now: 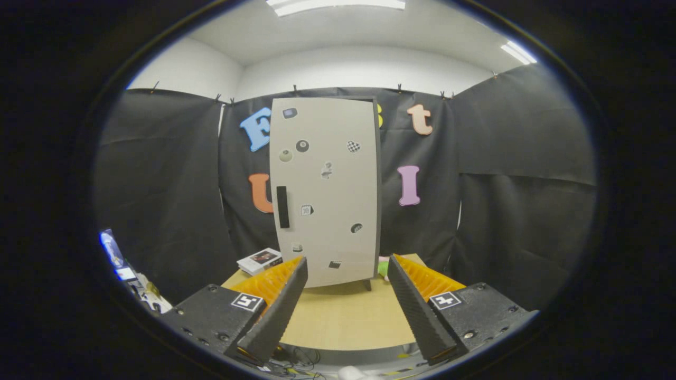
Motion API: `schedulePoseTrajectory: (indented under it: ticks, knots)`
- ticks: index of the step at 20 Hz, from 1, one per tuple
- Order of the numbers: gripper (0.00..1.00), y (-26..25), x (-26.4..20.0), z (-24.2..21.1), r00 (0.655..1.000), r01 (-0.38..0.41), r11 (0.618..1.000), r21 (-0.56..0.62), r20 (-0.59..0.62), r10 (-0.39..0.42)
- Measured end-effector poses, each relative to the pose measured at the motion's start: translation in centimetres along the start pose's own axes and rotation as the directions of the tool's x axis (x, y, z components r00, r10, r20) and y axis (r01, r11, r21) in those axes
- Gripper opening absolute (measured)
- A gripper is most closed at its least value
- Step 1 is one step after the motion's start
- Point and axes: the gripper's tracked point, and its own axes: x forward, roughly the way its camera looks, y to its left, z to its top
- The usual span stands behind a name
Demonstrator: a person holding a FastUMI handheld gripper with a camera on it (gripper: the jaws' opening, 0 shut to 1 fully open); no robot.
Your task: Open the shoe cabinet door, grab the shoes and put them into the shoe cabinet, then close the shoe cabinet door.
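- The gripper [346, 295] has its two fingers spread wide apart, with nothing between them and nothing touching either one; bare tabletop shows through the gap.
- The shoe cabinet [327, 192] stands upright on the wooden table [343, 319], beyond the fingertips and roughly in line with the gap between them, well apart from the gripper.
- The cabinet's pale door [338, 221] faces the gripper and looks closed, with a dark vertical handle [283, 206] near the door's left edge, about halfway up.
- Several small stickers [302, 145] are scattered over the cabinet door.
- To the right of the cabinet's foot, just past the right fingertip, a small green and pink thing [383, 267] peeks out; it is mostly hidden, and I cannot tell whether it is a shoe.
- To the left of the cabinet's foot, a flat white box [259, 260] lies at the table's corner, just beyond the left finger.
- The gripper points level and straight at the cabinet, its fingers hanging over the near edge of the table, both at about the same height.
- Behind the cabinet hangs the black cloth wall [507, 174] of the booth.
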Motion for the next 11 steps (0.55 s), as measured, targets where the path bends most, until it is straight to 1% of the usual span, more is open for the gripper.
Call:
schedulePoseTrajectory:
  ticks: [4, 11]
  knots:
    - [0.99, -0.09, -0.3, 0.38, 1.0, 0.005, 1.0, -0.004, 0.012, -0.005]
    - [0.99, 0.53, -0.29, -0.07, 1.0, 0.002, 1.0, -0.009, 0.001, -0.002]
